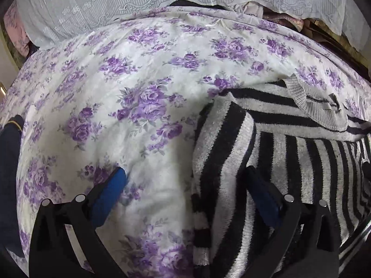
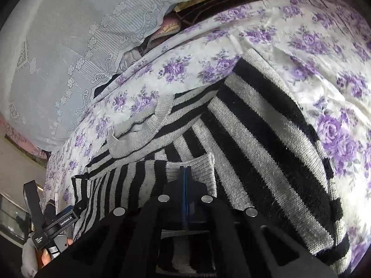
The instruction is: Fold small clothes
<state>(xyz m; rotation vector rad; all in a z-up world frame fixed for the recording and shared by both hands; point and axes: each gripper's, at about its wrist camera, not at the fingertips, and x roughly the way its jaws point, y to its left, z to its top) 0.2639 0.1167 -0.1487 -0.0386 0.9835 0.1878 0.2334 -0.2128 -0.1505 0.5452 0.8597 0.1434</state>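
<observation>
Knitted black-and-grey striped sweater (image 2: 266, 139) on floral sheet (image 1: 139, 81): right gripper (image 2: 186, 173), pinched on its cuff, may slip; left gripper (image 1: 185, 185), spread wide, may snag sheet.

Both wrist views close, downward; shared striped sweater (image 1: 266, 143)

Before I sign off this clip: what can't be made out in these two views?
- Right gripper, right wrist view: the fingers meet over the striped sweater; whether cloth is pinched is hidden.
- Sweater's lower part, left wrist view: cut off by the frame and the left gripper.
- Things behind the lace cloth: covered.
</observation>
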